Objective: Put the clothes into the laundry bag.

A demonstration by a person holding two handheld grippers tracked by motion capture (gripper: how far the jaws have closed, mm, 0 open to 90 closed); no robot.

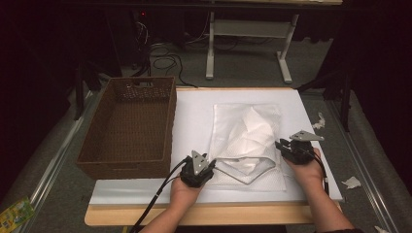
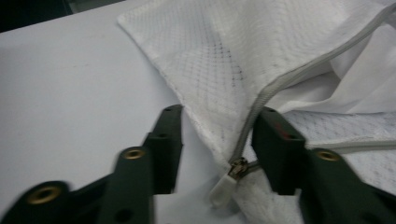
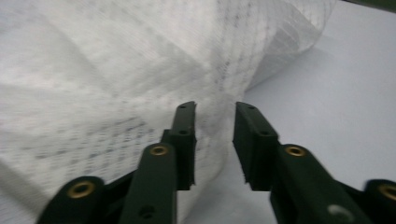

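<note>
Zipper work seems underway: low in frame, our left tool (image 2: 217,154) gapes around the white mesh zippered laundry bag's (image 1: 248,141) pull (image 2: 225,186); right tool (image 3: 214,140) open at its edge. Next, pinch the pull.

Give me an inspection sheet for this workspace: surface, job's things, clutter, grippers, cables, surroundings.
Surface: white board on a wooden table.
Job's things: white mesh laundry bag lies flat right of centre, its zipper partly open, white cloth showing inside; empty brown wicker basket stands at the left.
Clutter: nothing seen on the board.
Grippers: left gripper is open, jaws either side of the zipper pull at the bag's near corner; right gripper is open at the bag's right edge.
Cables: black cable trails from the left gripper over the table's near edge.
Surroundings: paper scraps and cords on the floor, white table frame behind, colourful packet at lower left.
</note>
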